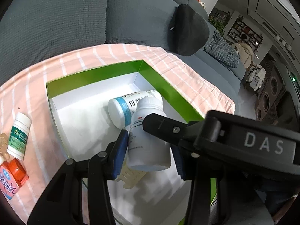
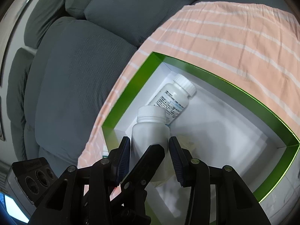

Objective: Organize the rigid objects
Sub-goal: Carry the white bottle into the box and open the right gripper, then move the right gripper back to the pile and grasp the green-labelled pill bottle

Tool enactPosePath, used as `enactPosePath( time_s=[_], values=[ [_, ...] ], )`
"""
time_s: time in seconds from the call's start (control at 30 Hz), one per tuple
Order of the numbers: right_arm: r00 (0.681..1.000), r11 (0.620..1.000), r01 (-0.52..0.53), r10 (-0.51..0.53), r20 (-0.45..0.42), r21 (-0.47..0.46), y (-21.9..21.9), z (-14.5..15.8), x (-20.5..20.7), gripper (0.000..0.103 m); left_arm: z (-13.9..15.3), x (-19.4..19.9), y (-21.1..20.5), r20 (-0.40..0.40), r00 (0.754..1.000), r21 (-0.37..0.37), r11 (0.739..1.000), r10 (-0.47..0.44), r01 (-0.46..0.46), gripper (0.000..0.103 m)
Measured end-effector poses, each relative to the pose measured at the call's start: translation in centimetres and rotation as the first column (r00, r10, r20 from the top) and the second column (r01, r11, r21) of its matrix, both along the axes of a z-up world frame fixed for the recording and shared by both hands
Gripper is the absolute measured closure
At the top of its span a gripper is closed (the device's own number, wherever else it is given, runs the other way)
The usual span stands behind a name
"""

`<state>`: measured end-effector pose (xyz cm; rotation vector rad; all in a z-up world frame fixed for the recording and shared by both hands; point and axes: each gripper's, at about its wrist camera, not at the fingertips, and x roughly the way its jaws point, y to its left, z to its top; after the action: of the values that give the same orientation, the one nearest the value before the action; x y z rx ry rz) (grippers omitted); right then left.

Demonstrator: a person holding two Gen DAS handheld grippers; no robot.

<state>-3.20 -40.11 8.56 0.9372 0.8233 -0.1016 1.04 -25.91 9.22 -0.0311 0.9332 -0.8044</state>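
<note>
left claw nearest the lens, blue pads flanking the white bottle; one pad touches the bottle wall, contact on the other side unclear, so can't tell if it's actually clamping; right claw crosses in from the side with pads against both sides of the same bottle, pinching it; bottle is tilted, cap pointing away from both cameras, held above the floor of the green box, near the box's middle; second white bottle with a blue band lies on its side inside the box, toward the far corner, touching the held bottle in the left wrist view; cream ribbed plastic piece on the box floor under the held bottle; outside the box, well apart from its wall: green-label bottle lying down, orange-capped pink container beside it; box sits on a pink striped cloth; grey sofa behind the box
</note>
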Motion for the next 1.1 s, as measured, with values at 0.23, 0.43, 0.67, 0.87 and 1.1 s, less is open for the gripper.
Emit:
enactPosePath(
  time_s=[0.23,0.43,0.67,0.87,1.1],
  values=[
    [1.0,1.0,0.006,-0.006,-0.017,0.005,0.2,-0.2,0.0,0.056,-0.3,0.0,0.1,-0.028,1.0,0.0,1.0,0.004,-0.004,0.054],
    [1.0,0.999,0.021,-0.021,-0.003,-0.04,0.8,0.7,-0.4,0.056,0.3,-0.4,1.5,-0.019,0.999,-0.014,0.999,0.04,-0.04,0.031],
    [0.999,0.994,0.033,-0.031,0.022,-0.107,1.6,2.1,-0.8,0.047,1.9,-1.0,5.6,-0.014,0.994,-0.06,0.992,0.112,-0.112,0.027],
    [0.999,0.989,0.0,0.007,0.045,-0.151,3.2,3.1,-0.6,0.033,3.6,-1.7,10.9,0.021,0.977,-0.073,0.975,0.214,-0.212,0.019],
    [0.992,0.983,-0.087,0.1,0.074,-0.164,6.2,3.9,0.0,0.026,4.1,-2.6,18.7,0.048,0.93,-0.058,0.93,0.365,-0.362,0.007]
  ],
)
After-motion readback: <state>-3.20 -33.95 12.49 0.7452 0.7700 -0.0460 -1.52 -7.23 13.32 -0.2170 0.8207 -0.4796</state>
